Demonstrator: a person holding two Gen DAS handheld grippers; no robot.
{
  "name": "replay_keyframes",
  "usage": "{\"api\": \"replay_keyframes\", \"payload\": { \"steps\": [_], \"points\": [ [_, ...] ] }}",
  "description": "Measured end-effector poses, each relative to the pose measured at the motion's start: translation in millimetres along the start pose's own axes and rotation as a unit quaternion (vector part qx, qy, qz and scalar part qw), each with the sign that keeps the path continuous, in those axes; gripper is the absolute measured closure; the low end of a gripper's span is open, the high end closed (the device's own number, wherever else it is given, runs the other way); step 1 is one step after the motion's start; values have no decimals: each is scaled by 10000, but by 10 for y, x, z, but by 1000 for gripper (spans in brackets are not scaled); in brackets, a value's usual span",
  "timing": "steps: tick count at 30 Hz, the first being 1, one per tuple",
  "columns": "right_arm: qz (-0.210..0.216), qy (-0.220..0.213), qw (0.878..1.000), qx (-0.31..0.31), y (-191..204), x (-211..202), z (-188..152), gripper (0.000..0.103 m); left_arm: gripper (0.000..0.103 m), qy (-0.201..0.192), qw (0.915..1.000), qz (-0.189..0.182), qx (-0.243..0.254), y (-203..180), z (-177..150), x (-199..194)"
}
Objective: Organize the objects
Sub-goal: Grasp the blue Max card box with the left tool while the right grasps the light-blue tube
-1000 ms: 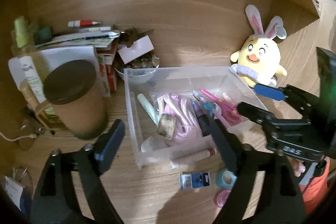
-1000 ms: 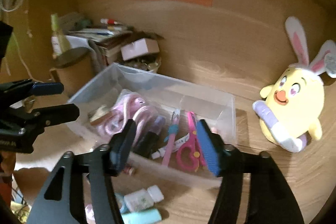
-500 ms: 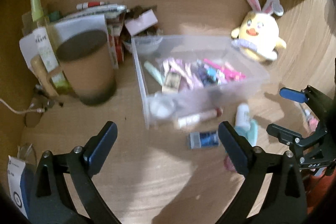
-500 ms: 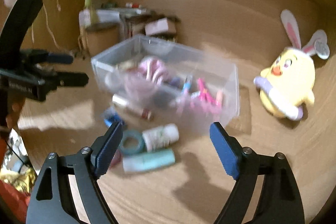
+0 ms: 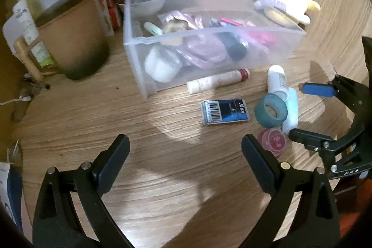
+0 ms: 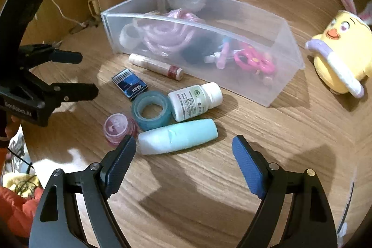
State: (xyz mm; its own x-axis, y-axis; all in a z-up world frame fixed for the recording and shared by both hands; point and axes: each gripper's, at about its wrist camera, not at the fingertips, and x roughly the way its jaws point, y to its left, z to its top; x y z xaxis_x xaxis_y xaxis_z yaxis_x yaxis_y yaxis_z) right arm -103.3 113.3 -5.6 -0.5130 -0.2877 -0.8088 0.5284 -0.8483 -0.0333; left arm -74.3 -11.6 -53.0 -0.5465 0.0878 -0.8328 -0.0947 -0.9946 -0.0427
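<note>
Bin contents (image 5: 204,48) blurred (frosted wall)

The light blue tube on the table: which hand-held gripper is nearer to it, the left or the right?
Right. The right hand-held gripper is open just in front of the light blue tube. The left hand-held gripper is farther, beyond the blue box.

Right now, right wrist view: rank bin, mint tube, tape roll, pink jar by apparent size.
1. Bin
2. Mint tube
3. Tape roll
4. Pink jar
Tape and jar look close; the jar is partly hidden by a finger, so that order is unsure.

black hand-held gripper (image 6: 183,155), blue ribbed pads (image 6: 247,170)
</note>
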Motion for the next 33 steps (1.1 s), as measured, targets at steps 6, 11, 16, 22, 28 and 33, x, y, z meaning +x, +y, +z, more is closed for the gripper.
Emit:
{"api": "replay_keyframes", "payload": {
  "steps": [6, 11, 16, 22, 28, 33],
  "points": [
    [140, 124, 9998, 20, -47, 116, 52, 22, 5, 86, 9998, 10, 175, -96, 95, 117],
    [155, 52, 9999, 51, -88, 56, 32, 32, 5, 189, 9996, -108, 165, -112, 154, 204],
    [28, -100, 9998, 178, -157, -51, -8, 32, 5, 147, 9994, -158, 261, -190, 193, 267],
    [-13, -335, 9984, 457, -289, -201, -7, 32, 23, 33, 9992, -31, 389, -276, 215, 299],
    [-68, -613, 9962, 610, -348, -318, 71, 32, 53, -27, 9992, -129, 378, -248, 212, 233],
    [-72, -804, 9942, 705, -383, -401, 148, 32, 53, -115, 9995, -210, 220, -181, 185, 154]
  ]
}}
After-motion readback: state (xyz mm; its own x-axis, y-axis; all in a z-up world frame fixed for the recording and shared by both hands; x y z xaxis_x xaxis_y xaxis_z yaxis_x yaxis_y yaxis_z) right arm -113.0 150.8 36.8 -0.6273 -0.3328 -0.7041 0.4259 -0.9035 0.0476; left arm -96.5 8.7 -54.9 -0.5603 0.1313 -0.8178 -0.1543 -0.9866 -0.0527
